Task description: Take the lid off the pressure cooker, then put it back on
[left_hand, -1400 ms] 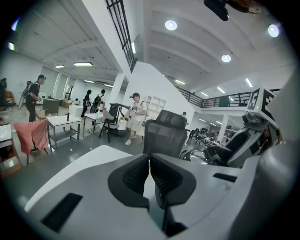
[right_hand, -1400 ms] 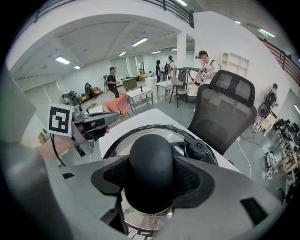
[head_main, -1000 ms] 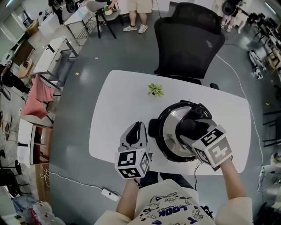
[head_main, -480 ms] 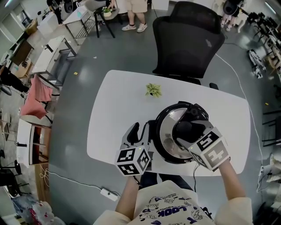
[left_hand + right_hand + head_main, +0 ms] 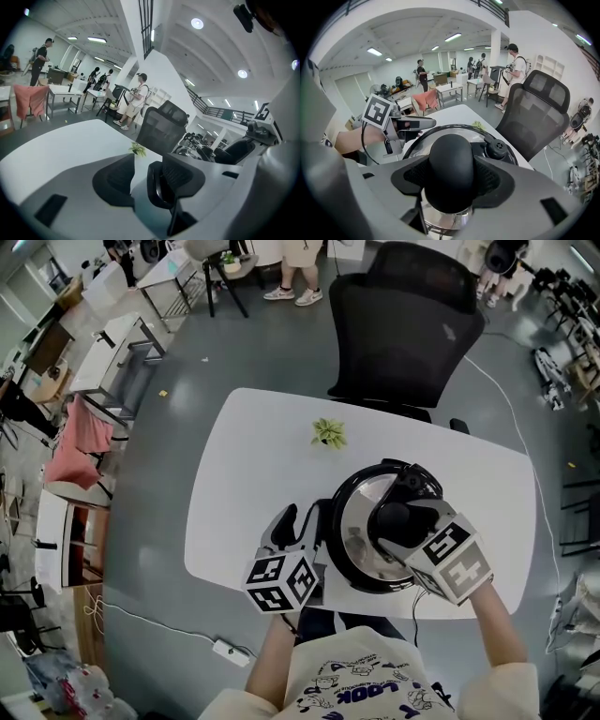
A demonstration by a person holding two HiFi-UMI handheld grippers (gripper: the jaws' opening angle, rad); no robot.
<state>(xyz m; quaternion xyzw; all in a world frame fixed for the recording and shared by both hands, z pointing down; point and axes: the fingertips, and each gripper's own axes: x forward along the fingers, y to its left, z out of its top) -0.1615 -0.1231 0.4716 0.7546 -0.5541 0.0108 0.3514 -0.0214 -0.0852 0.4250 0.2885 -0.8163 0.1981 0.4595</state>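
The round black-rimmed pressure cooker, its shiny steel lid on, sits at the near edge of the white desk. The right gripper clamps the lid's smooth black domed knob. The left gripper has just been opening its jaws, which stand apart around the cooker's black side handle.

Your shirt — bottom centre of the head view — bears the word "LOOK" in dark print. Nothing else you see there can be read.
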